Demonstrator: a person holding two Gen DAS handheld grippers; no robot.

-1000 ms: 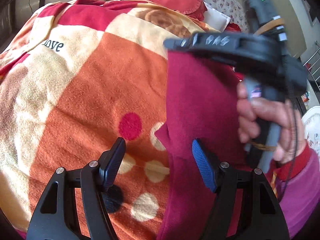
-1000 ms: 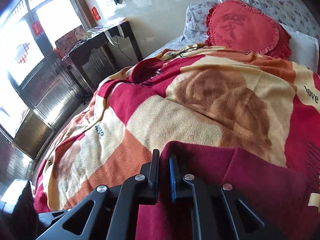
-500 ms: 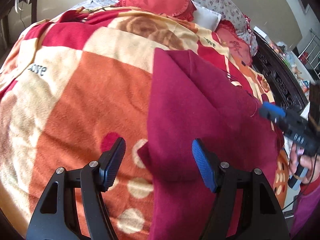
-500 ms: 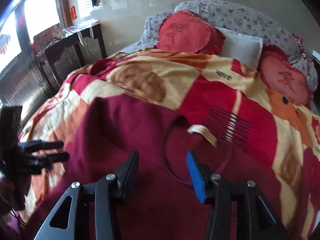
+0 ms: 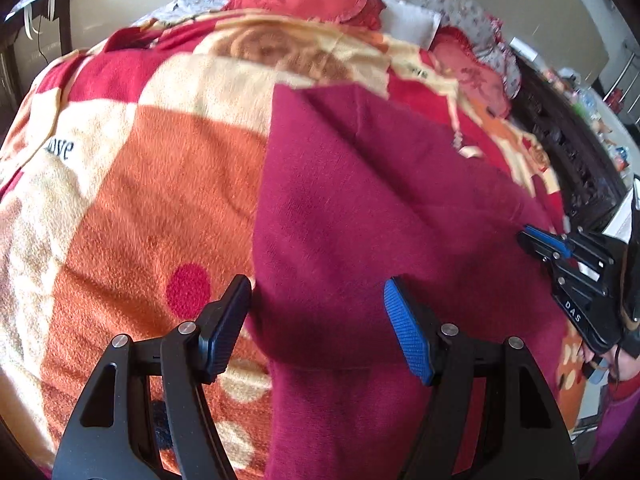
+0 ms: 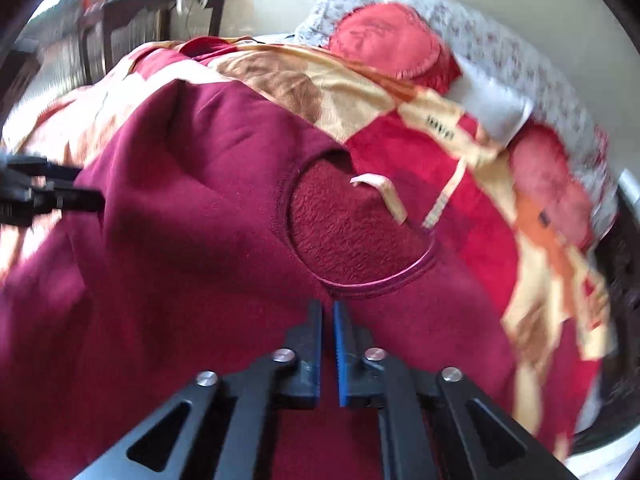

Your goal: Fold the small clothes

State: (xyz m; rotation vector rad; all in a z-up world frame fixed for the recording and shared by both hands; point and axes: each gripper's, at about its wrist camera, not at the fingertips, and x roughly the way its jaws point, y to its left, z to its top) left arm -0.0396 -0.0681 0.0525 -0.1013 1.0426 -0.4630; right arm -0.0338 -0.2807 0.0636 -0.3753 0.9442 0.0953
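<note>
A dark red sweater point(image 5: 360, 208) is spread on a bed, over a fleecy blanket point(image 5: 152, 184) patterned in orange, cream and red blocks. In the left wrist view the sweater covers the middle and right of the blanket, with one straight edge running from far to near down the centre, and a fold lying across it near the camera. The left gripper point(image 5: 318, 326) is held wide open just above that near fold; its jaws stand on either side of the cloth and nothing is pinched between them. A red dot printed on the blanket is seen just left of the left finger.

In the right wrist view the round neckline point(image 6: 352, 236) of the sweater is seen with its fleecy inside showing and a pale label point(image 6: 384, 192) lying across it. The right gripper point(image 6: 328, 350) is closed, its jaws brought together just near of the neckline rim. Whether cloth is caught between them cannot be told, since the tips lie against the sweater.

At the far end of the bed a red heart-shaped cushion point(image 6: 388, 44) rests against floral pillows point(image 6: 492, 48). A second red cushion point(image 6: 548, 168) lies at the right. A dark table point(image 6: 156, 20) stands at the far left by the wall.
</note>
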